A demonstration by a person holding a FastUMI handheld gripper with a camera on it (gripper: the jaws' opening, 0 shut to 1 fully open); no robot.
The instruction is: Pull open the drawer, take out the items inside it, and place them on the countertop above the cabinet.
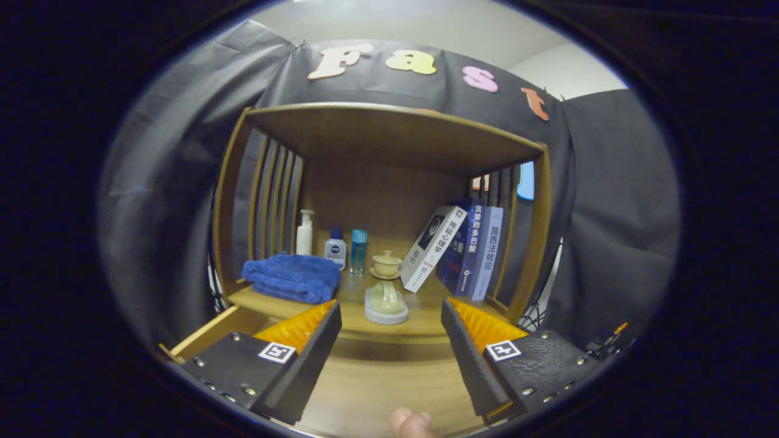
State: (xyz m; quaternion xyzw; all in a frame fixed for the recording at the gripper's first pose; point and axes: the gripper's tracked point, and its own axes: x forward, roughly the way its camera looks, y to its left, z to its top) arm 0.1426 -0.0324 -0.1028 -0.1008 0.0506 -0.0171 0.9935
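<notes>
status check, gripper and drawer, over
Gripper open, holding nothing, fingers spread over the pulled-out drawer. Pale green piece on the countertop just ahead. A fingertip low between the fingers; nothing blocking.

The gripper-mounted fisheye looks forward along its two spread fingers [321, 353], close above the pulled-out drawer [377, 389], facing the counter [414, 328] at twelve o'clock.

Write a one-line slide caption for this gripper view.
Open gripper hovers over the pulled-out drawer, facing a pale green item on the countertop.
</notes>
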